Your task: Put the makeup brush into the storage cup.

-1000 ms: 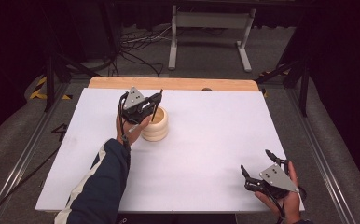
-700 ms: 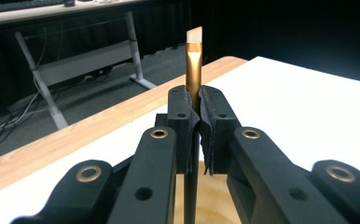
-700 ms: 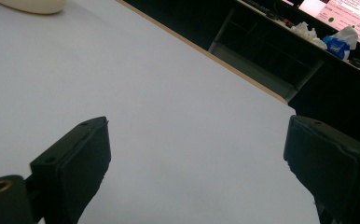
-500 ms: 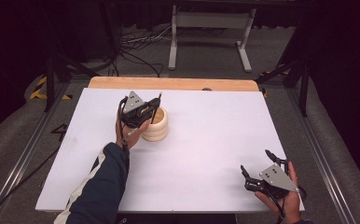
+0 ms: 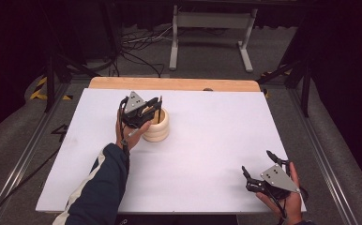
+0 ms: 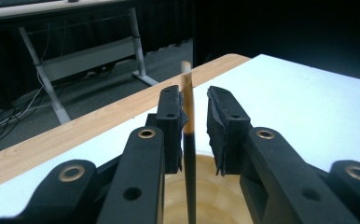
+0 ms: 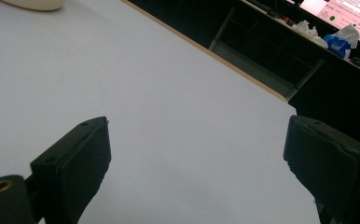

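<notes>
While the left gripper (image 5: 154,104) hangs over the wooden cup (image 5: 156,127) at the table's (image 5: 216,136) far left of centre, a chopstick (image 6: 188,126) stands upright between its jaws, lower end down in the cup.

Jaws, left: they have just been opening; one pad (image 6: 174,116) touches the stick, the other stands apart, so the grip reads as released.

Jaws, right gripper (image 5: 259,169): wide apart, holding nothing, resting at the near right corner.

Step judged: dropping the stick into the cup. Next move calls for a straight lift clear, without tipping the stick.

Views: left gripper view gives the stick's pale top and dark lower part and the gap at the pad; high view gives the cup's place on the table and both hands.
</notes>
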`<state>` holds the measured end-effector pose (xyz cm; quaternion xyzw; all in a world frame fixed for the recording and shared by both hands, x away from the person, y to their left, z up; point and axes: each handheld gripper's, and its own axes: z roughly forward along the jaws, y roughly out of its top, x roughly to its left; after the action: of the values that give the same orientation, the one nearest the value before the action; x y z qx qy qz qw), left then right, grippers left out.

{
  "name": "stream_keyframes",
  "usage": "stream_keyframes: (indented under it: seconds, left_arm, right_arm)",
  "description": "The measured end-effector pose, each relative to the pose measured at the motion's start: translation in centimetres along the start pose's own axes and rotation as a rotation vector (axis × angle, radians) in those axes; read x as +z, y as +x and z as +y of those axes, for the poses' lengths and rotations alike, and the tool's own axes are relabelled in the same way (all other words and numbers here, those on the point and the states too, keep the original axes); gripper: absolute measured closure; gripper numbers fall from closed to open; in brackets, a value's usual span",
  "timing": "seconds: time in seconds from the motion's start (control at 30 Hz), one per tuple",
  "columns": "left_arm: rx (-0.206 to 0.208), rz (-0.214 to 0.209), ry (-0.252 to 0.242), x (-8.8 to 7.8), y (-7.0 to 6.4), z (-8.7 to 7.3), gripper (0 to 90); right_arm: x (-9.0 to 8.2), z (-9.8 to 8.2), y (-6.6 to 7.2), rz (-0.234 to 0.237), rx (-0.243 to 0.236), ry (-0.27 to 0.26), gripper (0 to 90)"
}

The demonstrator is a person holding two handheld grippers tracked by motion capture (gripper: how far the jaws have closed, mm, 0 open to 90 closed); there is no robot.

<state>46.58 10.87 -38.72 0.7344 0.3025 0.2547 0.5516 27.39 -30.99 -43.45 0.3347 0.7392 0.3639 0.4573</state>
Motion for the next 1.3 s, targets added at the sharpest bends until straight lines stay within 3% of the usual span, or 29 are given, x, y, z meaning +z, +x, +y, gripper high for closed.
stream_keyframes:
  seconds: [0.13, 0.2, 0.33, 0.37, 0.5, 0.53, 0.6, 0.87, 1.0, 1.3]
  left_arm:
    - [0.006, 0.0, -0.004, -0.2, -0.1, 0.2, 68.3]
    - [0.019, 0.002, 0.003, -0.3, -0.1, 0.3, 60.4]
    - [0.032, 0.011, 0.004, -0.7, -0.1, 0.6, 55.7]
    - [0.038, 0.012, 0.008, -0.8, -0.1, 0.7, 50.1]
    - [0.066, 0.025, 0.01, -1.3, -0.1, 1.0, 43.3]
    - [0.067, 0.044, 0.02, -1.4, -0.2, 1.1, 40.6]
    - [0.062, 0.062, 0.026, -1.5, -0.3, 1.2, 30.2]
    - [0.073, 0.094, 0.03, -2.1, -0.4, 1.8, 16.8]
    - [0.06, 0.081, 0.024, -2.4, -0.3, 2.0, 9.7]
    - [0.074, 0.063, 0.038, -3.0, 0.1, 2.2, 3.2]
  right_arm:
    - [-0.1, 0.0, -0.1, -0.002, 0.006, -0.002, 7.9]
    - [0.0, 0.0, -0.1, -0.002, 0.006, -0.002, 7.9]
    - [0.0, 0.0, 0.0, 0.0, 0.0, 0.0, 7.9]
    - [-0.1, 0.0, 0.0, 0.0, 0.001, -0.003, 7.9]
    - [0.0, 0.0, 0.0, 0.003, 0.002, -0.002, 7.9]
    - [0.0, 0.0, 0.0, 0.006, 0.003, -0.002, 7.9]
    - [0.0, 0.0, 0.0, 0.01, -0.002, -0.002, 7.9]
    - [0.0, 0.1, 0.1, 0.01, -0.002, 0.0, 8.1]
    - [0.0, 0.1, 0.1, 0.012, -0.003, 0.001, 8.2]
    - [0.0, 0.1, 0.1, 0.016, -0.006, 0.003, 8.2]
